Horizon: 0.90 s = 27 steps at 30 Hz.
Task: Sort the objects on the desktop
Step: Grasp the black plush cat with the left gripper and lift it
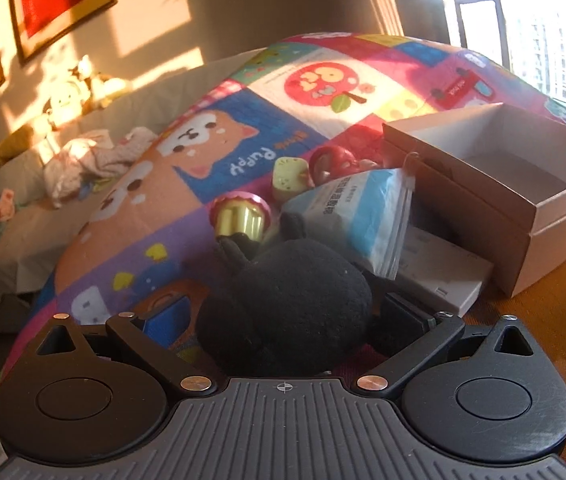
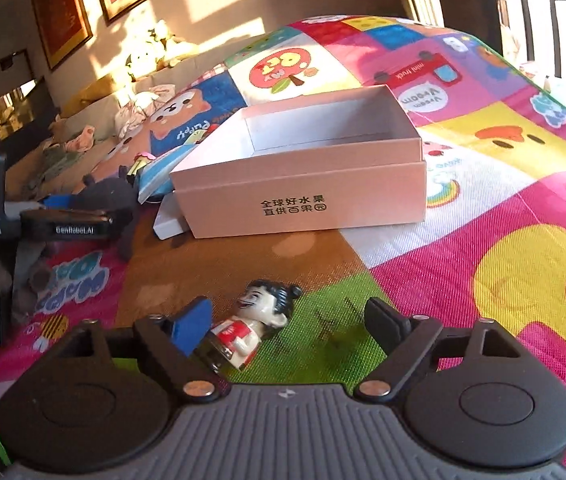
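- The pink cardboard box (image 2: 303,184) sat open on the patchwork play mat (image 2: 483,184), and what showed of its inside was bare, so I judged the sorting to have scarcely begun
- The left gripper (image 1: 283,320) had its jaws round the black plush toy (image 1: 287,304), which filled the gap between them; it looked pinched, though the contact points were hidden behind the fuzz
- The right gripper (image 2: 287,324) was spread wide, low over the mat, with the small figurine (image 2: 255,324) lying on its side just beside the blue-padded finger (touching or not, I could not tell)
- Left to sort, by my reckoning: the gold and pink cup-shaped piece (image 1: 241,216), the pale yellow toy (image 1: 289,178), the red toy (image 1: 335,162), the bagged blue packet (image 1: 359,216) and a flat white box (image 1: 443,276), all crowded against the box's side
- The flat white box was half under the packet, the box floor's near part was cut off by its wall, and the plush toy's form was unclear
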Each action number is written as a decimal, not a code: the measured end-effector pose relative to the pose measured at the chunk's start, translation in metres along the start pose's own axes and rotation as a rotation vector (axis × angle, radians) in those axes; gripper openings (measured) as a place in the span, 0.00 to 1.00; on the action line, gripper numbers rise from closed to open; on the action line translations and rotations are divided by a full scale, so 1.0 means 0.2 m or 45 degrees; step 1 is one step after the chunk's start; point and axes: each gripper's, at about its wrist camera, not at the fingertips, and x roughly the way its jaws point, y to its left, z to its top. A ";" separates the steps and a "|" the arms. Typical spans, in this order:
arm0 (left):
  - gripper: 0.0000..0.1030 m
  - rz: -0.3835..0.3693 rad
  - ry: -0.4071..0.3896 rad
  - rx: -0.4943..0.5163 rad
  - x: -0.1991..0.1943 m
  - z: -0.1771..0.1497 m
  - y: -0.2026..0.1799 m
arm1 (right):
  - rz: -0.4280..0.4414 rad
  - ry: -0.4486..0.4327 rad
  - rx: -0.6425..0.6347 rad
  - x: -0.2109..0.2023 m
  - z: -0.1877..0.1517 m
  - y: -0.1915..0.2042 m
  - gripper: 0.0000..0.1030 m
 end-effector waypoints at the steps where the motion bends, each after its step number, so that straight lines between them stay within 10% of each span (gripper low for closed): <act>1: 1.00 0.005 -0.003 -0.014 0.00 0.01 0.00 | 0.000 0.000 0.000 0.00 0.00 0.00 0.82; 3: 0.83 0.004 -0.009 -0.007 -0.02 0.02 0.00 | 0.004 -0.004 -0.001 0.00 0.00 0.00 0.84; 9: 0.79 -0.034 0.007 0.004 -0.17 0.06 0.03 | 0.008 -0.024 0.001 -0.01 0.00 -0.01 0.84; 17: 0.79 -0.673 0.327 -0.429 -0.41 0.01 0.10 | 0.018 -0.048 -0.025 -0.02 0.00 0.02 0.84; 27: 0.93 -0.569 0.277 -0.383 -0.35 -0.02 0.03 | -0.017 -0.024 -0.048 -0.03 -0.01 0.03 0.86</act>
